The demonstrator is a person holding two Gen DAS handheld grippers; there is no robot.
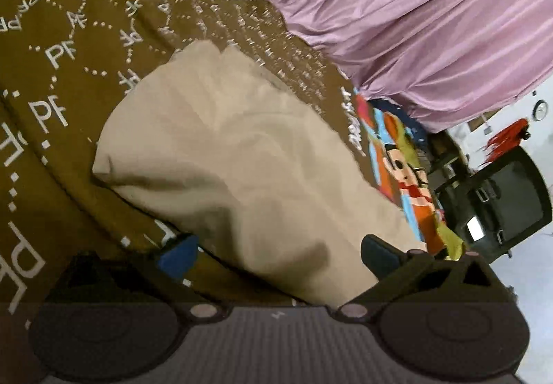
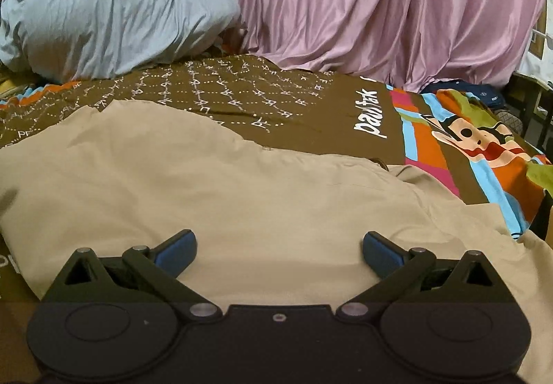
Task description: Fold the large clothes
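Beige garment (image 2: pixel 214 197) lay rumpled on the brown bedspread (image 2: pixel 262 97), near side of it. Looked light, limp, a bit slick; I judged an edge or corner best. My left gripper (image 1: pixel 276 252) and right gripper (image 2: pixel 279 247) both hung spread over it, pinching nothing.

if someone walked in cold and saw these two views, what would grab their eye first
Most likely the big beige garment, spread rumpled over the brown lettered bedspread right in front of both open grippers, the left gripper and the right gripper. Next, the shiny pink curtain hanging behind the bed, and the bright cartoon monkey print at the bedspread's right end.
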